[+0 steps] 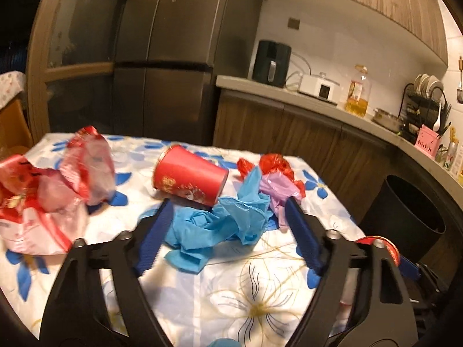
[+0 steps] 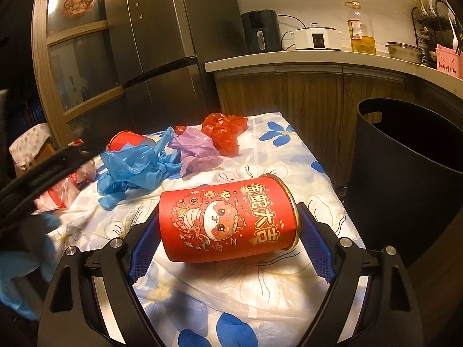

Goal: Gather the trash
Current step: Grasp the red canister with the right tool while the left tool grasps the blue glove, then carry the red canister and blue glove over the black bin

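Note:
My left gripper (image 1: pixel 228 205) is open around a crumpled blue plastic bag (image 1: pixel 220 225) on the floral tablecloth (image 1: pixel 260 303). Behind it lie a red paper cup (image 1: pixel 188 179) on its side, a purple bag (image 1: pixel 277 190) and a red bag (image 1: pixel 275 164). My right gripper (image 2: pixel 228 214) holds a red paper cup with a cartoon print (image 2: pixel 228 219) sideways between its blue pads, just above the cloth (image 2: pixel 202 289). The blue bag (image 2: pixel 136 167), purple bag (image 2: pixel 196 150) and red bag (image 2: pixel 222 130) show beyond it.
A black trash bin (image 2: pixel 405 173) stands right of the table, also in the left wrist view (image 1: pixel 405 217). Red-and-white plastic wrappers (image 1: pixel 43 196) lie at the table's left. A fridge (image 1: pixel 173 57) and a kitchen counter (image 1: pixel 318 104) with appliances stand behind.

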Demonstrator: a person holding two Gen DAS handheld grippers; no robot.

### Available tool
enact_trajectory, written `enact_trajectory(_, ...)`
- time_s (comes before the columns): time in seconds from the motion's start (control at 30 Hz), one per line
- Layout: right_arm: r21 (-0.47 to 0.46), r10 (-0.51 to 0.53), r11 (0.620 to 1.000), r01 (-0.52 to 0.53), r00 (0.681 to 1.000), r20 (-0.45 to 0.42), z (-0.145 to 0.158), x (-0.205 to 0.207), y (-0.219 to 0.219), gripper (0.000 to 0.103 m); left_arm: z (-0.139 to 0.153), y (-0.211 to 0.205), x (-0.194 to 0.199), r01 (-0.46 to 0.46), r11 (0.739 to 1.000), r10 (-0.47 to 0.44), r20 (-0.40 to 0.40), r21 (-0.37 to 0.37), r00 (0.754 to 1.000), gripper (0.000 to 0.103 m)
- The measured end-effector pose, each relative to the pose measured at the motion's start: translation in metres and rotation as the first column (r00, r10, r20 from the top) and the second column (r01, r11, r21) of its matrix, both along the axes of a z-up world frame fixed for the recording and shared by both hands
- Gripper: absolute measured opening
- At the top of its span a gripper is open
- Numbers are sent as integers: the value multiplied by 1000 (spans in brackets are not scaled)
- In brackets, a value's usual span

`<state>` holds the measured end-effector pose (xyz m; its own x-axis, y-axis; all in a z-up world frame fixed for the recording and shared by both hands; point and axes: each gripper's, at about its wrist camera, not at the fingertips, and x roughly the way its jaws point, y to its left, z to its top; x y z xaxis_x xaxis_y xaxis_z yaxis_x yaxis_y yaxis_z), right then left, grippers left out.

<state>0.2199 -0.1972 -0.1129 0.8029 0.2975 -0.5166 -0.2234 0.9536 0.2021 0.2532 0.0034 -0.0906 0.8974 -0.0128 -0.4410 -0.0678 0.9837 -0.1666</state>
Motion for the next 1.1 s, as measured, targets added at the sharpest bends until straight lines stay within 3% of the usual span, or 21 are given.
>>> enact_trajectory(0.13,3,4,1000,-4,1000,4,1,-2,-1,84,-6,-3,10,32,999,-32,-27,-5,999,40)
enact_trajectory(0.2,3,7,1000,-7,1000,6,1,-2,-1,84,-9,-4,11,40,999,-41,-40,-8,998,15)
enact_trajectory(0.3,6,7,1000,-7,1000,13,3,-4,-2,84,-8,-3,6,54,998,-55,-35,-22,998,4)
enact_trajectory(0.73,14,2,1000,-3,998,64,22,-27,-8,84,35,10,-101,59,998,-55,108,-32,993,0)
enact_trajectory(1.1,23,-24,1000,21,988,150,54,-44,-21,84,61,4,-112,67,998,-66,140,-1,988,0)
